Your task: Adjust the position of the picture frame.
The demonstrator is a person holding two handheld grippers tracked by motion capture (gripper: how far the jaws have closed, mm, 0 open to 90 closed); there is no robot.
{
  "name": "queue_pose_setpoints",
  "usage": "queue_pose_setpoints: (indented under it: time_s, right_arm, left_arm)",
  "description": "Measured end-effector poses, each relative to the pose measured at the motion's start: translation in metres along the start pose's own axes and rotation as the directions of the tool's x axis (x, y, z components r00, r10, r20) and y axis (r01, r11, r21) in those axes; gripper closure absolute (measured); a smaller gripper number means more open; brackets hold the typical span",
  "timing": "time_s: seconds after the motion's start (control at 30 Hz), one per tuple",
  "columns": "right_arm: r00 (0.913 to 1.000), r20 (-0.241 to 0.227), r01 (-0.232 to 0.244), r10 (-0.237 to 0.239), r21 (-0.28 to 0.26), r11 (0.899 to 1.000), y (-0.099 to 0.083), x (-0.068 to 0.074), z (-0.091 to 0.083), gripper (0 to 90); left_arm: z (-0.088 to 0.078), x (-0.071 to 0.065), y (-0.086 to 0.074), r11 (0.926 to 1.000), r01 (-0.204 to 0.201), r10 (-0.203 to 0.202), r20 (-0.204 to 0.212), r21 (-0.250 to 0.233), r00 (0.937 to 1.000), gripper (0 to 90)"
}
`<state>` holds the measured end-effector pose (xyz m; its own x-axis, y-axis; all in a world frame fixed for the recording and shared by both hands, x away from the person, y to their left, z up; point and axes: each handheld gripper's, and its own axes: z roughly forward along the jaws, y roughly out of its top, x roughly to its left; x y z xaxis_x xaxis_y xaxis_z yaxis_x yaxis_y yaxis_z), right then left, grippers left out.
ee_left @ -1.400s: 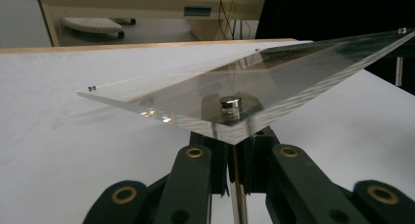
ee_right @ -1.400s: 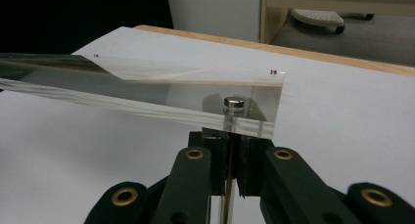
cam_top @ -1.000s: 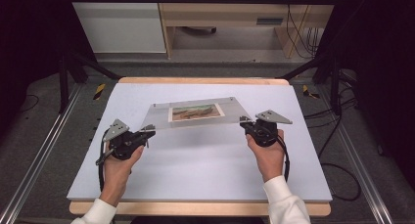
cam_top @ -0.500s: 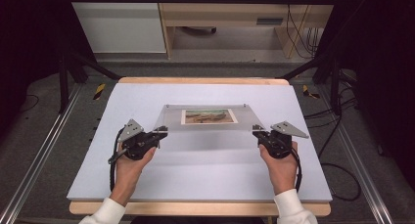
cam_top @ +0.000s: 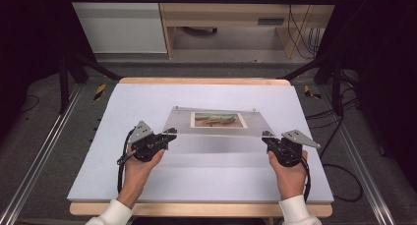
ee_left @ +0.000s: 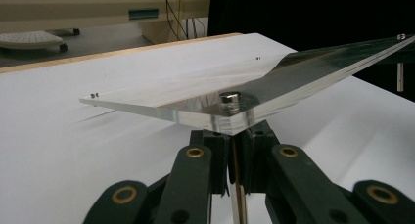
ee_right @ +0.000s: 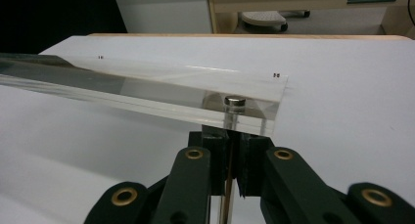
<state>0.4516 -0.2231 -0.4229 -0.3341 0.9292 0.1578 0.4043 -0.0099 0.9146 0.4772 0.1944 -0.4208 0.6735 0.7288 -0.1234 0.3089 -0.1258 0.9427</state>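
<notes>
A clear acrylic plate (cam_top: 216,129) with a small landscape picture (cam_top: 218,120) in its far half hangs just above the white table (cam_top: 147,102). My left gripper (cam_top: 169,132) is shut on the plate's near left corner, my right gripper (cam_top: 266,135) on its near right corner. In the left gripper view the corner (ee_left: 230,119) sits on top of the closed jaws, with a small metal stud (ee_left: 230,98) in it. The right gripper view has the same: a stud (ee_right: 235,102) in the corner (ee_right: 254,119) over shut jaws. A hand holds each gripper from the near side.
The white sheet ends at a wooden edge (cam_top: 196,209) in front and another (cam_top: 206,81) at the back. Metal rails (cam_top: 44,151) run along both sides. A cabinet and a desk (cam_top: 231,14) stand behind the table. Cables lie on the floor at right (cam_top: 339,136).
Both hands have carried the plate toward the near edge and to the right. The picture has shifted with it. Both grips have held.
</notes>
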Motion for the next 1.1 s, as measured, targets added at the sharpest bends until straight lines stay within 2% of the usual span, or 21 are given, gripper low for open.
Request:
queue_pose_setpoints:
  time_s: [0.27, 0.57, 0.73, 0.93, 1.03, 1.1]
  right_arm:
    - [0.9998, 0.017, 0.003, -0.003, -0.001, 1.000, -0.005, 0.004, 0.001, 84.4]
    - [0.9998, 0.013, 0.014, -0.014, 0.000, 1.000, -0.012, 0.013, 0.010, 84.1]
    - [0.9997, 0.008, 0.021, -0.021, -0.001, 1.000, -0.013, 0.013, 0.011, 84.2]
    - [0.9995, 0.010, 0.031, -0.031, 0.015, 0.999, -0.018, 0.015, 0.012, 84.5]
    - [0.9996, 0.008, 0.028, -0.028, 0.042, 0.999, -0.021, 0.016, 0.012, 84.7]
    - [0.9996, 0.011, 0.025, -0.026, 0.069, 0.997, -0.026, 0.017, 0.012, 84.8]
  left_arm:
    - [-0.002, 0.002, -0.004, 1.0000, -0.004, 0.004, -0.003, 0.000, 1.0000, 82.2]
    - [-0.006, 0.011, -0.010, 1.0000, -0.001, 0.000, -0.021, -0.002, 0.9998, 82.4]
    - [-0.005, 0.010, -0.015, 1.0000, 0.000, 0.000, -0.035, 0.000, 0.9994, 82.3]
    - [-0.005, 0.009, -0.027, 0.9989, 0.003, -0.001, -0.055, 0.047, 0.9985, 82.1]
    - [-0.005, 0.006, -0.032, 0.9971, 0.020, -0.015, -0.064, 0.073, 0.9978, 82.5]
    - [-0.005, 0.005, -0.033, 0.9955, 0.014, -0.007, -0.073, 0.094, 0.9973, 82.7]
